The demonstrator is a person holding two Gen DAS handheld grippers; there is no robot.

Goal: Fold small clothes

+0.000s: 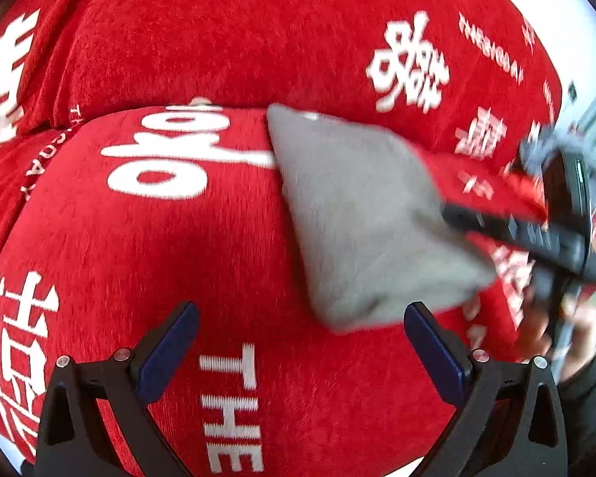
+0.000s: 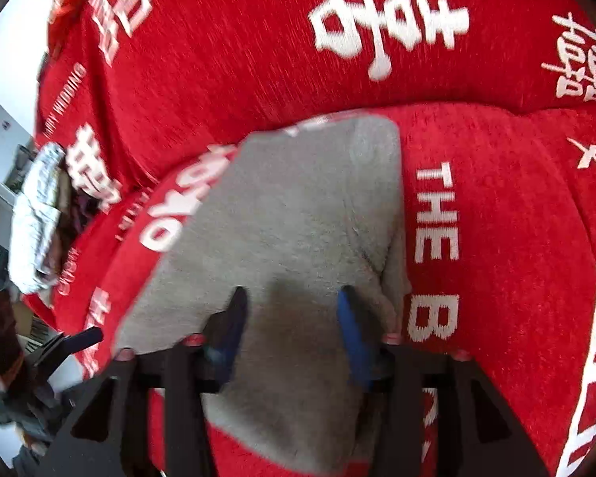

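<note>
A folded grey cloth (image 1: 361, 214) lies flat on a red sofa cover (image 1: 202, 246) printed with white characters. My left gripper (image 1: 301, 310) is open wide just short of the cloth's near corner, with only red cover between its blue pads. My right gripper (image 2: 294, 310) hovers over the near part of the same grey cloth (image 2: 290, 214). Its jaws stand apart and the pads press on nothing. In the left wrist view, one black finger (image 1: 496, 226) of the right gripper reaches over the cloth's right edge.
The red cover rises into a backrest (image 2: 258, 59) behind the cloth. A crumpled silver-white bundle (image 2: 35, 214) sits at the sofa's left end. A person's hand (image 1: 576, 338) holds the right gripper. White floor (image 2: 12, 39) shows beyond the sofa's edge.
</note>
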